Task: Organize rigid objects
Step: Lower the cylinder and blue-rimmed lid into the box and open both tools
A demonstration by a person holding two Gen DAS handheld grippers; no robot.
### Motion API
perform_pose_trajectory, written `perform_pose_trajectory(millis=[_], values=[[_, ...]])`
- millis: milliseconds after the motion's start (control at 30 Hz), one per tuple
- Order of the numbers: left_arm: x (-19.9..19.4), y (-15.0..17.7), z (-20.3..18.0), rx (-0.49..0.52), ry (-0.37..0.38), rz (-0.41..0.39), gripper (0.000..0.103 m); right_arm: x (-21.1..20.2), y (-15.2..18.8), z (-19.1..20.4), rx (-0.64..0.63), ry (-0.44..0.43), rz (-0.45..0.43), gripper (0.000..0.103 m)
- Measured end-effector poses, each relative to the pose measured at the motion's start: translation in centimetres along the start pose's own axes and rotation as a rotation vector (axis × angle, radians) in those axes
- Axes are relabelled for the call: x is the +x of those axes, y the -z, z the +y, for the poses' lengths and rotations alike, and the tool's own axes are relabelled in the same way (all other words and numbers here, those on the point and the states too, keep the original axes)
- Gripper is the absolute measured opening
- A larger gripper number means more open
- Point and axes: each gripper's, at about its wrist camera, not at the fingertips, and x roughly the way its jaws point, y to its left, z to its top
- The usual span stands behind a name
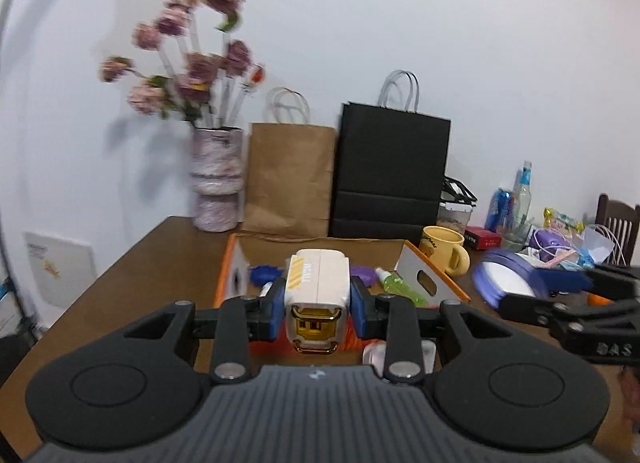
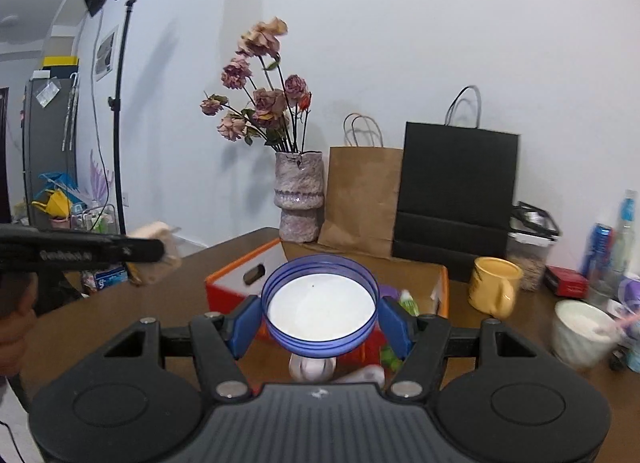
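My left gripper point(image 1: 317, 303) is shut on a white and yellow boxy toy point(image 1: 316, 291), held above the open orange and white cardboard box point(image 1: 434, 283). My right gripper point(image 2: 320, 315) is shut on a blue-rimmed white lid point(image 2: 320, 305), held over the same box point(image 2: 236, 283). In the left wrist view the lid point(image 1: 506, 277) and right gripper point(image 1: 568, 295) show at the right. In the right wrist view the left gripper with the toy point(image 2: 158, 253) shows at the left. The box holds a green bottle point(image 1: 400, 285) and purple and blue items point(image 1: 262, 273).
On the brown table point(image 1: 160, 263) stand a flower vase point(image 1: 218, 179), a brown paper bag point(image 1: 290, 179) and a black bag point(image 1: 392, 175) behind the box. A yellow mug point(image 2: 494, 285), a white cup point(image 2: 582, 333), bottles and clutter are at the right.
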Motion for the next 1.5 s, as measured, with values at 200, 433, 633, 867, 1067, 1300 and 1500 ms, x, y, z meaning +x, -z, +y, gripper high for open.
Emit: perform_pose_trajectory(millis=[200,433,633,867,1067,1300,1500], values=[[11.6,-2.8,0.8,-0.043,0.008,0.161,0.032,11.6,-3.3,-4.3,0.062,-0.020,0.134,0.064],[24.1,-2.1,2.9,-0.062,-0.052,0.380,0.032,24.9,-2.6,-8.3,0.172,-0.020,0.370,0.064],[29.0,-0.4,4.1,-0.057,-0.093,0.507,0.033,30.1,-0.5,-8.5,0.171,0.014,0.498,0.064],[29.0,-0.8,3.5,-0.014,-0.112,0.495,0.036,31.1,-1.0,-8.1,0.137,0.016,0.547,0.065],[25.2,-3.4,2.8,-0.019,-0.115,0.448,0.052,27.0,-3.3,-8.0,0.141,0.031,0.494,0.071],[16.0,-6.4,0.7,0.021,-0.138,0.301,0.061,16.5,-7.0,-6.7,0.074,0.062,0.324,0.078],[6.5,-6.1,-1.5,0.066,-0.157,0.131,0.071,6.9,-7.1,-4.1,0.000,0.090,0.158,0.083]])
